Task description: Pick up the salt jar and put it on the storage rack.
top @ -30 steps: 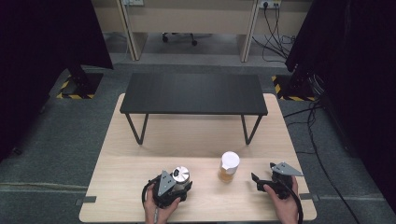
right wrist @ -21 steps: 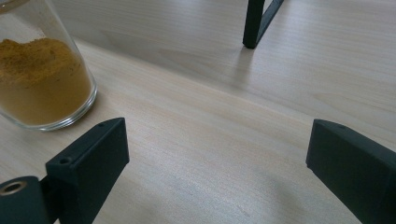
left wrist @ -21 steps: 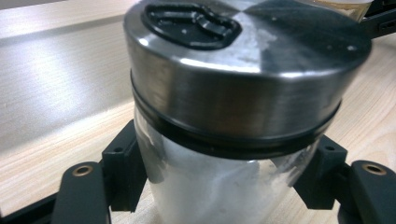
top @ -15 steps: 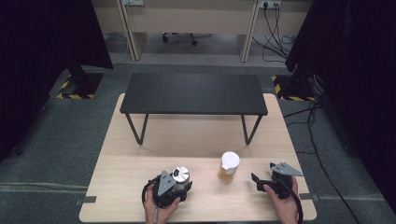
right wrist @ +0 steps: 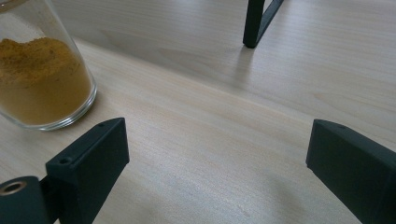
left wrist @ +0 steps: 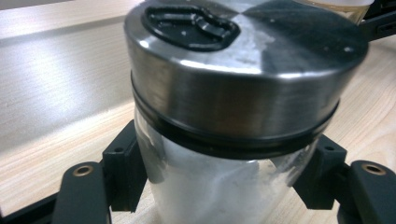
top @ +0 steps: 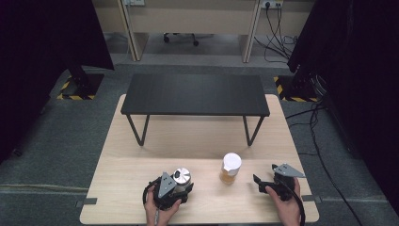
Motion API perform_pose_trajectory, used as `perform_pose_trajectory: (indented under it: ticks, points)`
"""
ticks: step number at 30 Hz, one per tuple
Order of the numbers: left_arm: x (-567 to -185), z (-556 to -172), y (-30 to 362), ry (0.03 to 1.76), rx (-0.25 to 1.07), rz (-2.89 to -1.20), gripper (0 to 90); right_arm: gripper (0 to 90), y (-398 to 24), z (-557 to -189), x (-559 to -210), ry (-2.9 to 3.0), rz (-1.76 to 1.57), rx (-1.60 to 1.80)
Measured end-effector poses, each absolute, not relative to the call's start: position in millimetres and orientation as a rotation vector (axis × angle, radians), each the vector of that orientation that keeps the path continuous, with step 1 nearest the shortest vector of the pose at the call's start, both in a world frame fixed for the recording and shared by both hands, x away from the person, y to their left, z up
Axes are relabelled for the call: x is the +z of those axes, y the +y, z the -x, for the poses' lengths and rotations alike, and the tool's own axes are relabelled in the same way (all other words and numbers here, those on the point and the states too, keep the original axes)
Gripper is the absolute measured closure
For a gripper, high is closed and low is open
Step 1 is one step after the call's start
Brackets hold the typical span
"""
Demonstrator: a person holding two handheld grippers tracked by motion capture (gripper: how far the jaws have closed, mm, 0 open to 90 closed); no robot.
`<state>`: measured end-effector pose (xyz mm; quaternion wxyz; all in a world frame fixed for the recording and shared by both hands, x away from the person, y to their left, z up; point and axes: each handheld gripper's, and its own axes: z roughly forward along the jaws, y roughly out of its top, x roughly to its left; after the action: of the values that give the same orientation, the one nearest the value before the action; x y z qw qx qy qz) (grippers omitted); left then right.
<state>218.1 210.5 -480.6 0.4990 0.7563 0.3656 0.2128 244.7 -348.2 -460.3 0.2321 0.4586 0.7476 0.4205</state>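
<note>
Nothing has shifted since the earlier high-view frames: both hands and both jars sit where they were. Central to the work is the steel-lidded jar (left wrist: 233, 107), a clear glass body with a pale, whitish content and a brushed metal cap bearing a black flip tab; it stands at the near edge of the wooden table (top: 141, 155), left of centre. Clamped on its glass wall just below the lid's black seal ring is the left gripper (top: 170, 189), with one pad on either side of the body. Whether the base rests on the wood or hangs just clear cannot be told, as the close view cuts it off. To the right, apart from it, stands the white-lidded jar (top: 230, 167) of ochre powder. Farther right, the right gripper (top: 263, 181) rests low over the table with its jaws spread wide and nothing between them; in its own view the powder jar lies off to one side, outside the jaws. Behind both jars stands a black low bench (top: 195, 94). For a sound lift, keep the clamp square on the glass, below the seal, and raise the jar straight up without tilting, since smooth glass can slip.
</note>
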Motion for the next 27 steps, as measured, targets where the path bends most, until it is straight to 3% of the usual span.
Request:
perform_pose_trajectory:
  ticks: [27]
  points:
    - [-430.9,-213.2,217.1,0.865,0.598,-1.801,31.3,6.1,-350.2,-245.0,-460.8,2.052,-1.267,1.166]
